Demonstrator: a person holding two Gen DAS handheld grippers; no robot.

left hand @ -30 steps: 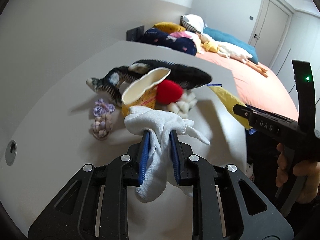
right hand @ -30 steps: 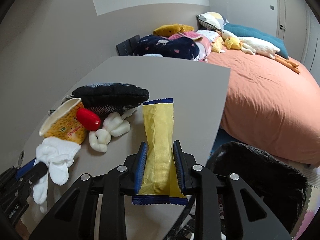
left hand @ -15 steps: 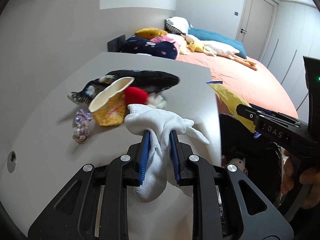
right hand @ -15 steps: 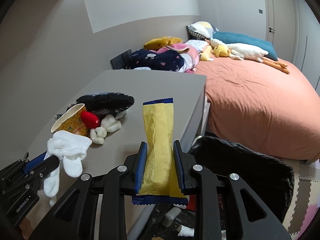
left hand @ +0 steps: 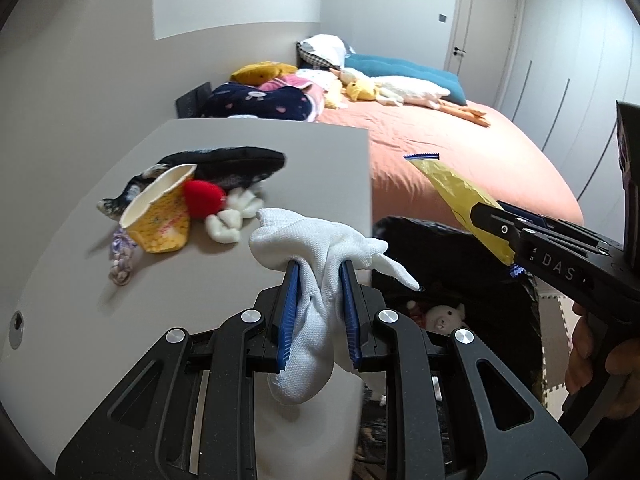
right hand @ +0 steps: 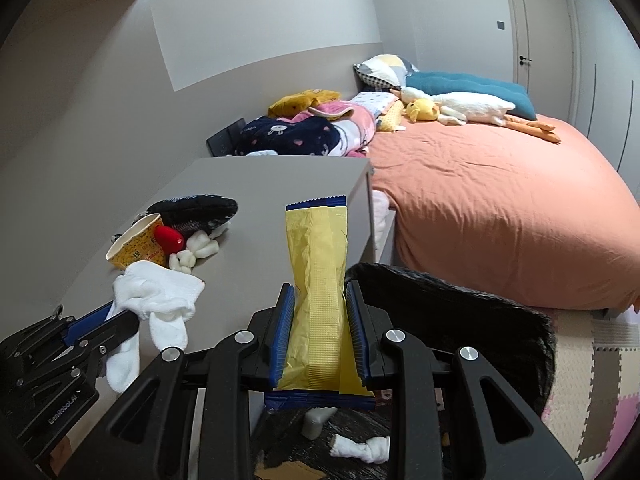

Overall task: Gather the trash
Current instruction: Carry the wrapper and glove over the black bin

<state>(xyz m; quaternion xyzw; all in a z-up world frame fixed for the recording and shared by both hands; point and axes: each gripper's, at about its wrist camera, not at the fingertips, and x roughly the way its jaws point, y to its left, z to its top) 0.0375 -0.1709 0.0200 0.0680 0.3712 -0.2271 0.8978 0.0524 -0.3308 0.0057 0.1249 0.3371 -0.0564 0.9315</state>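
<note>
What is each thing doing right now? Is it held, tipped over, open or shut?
left gripper: shut on the white sock.
right gripper: shut on the yellow wrapper.
paper cup: tipped on its side on the table.
black bin bag: open.
door: shut.

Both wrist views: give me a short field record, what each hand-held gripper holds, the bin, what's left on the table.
left hand-held gripper: shut on white sock
right hand-held gripper: shut on yellow snack wrapper
trash bin: black-lined, on the floor beside the table, beneath the wrapper
bin contents: small plush toy, white scraps
table: tipped yellow paper cup, red plush, dark furry item
</note>
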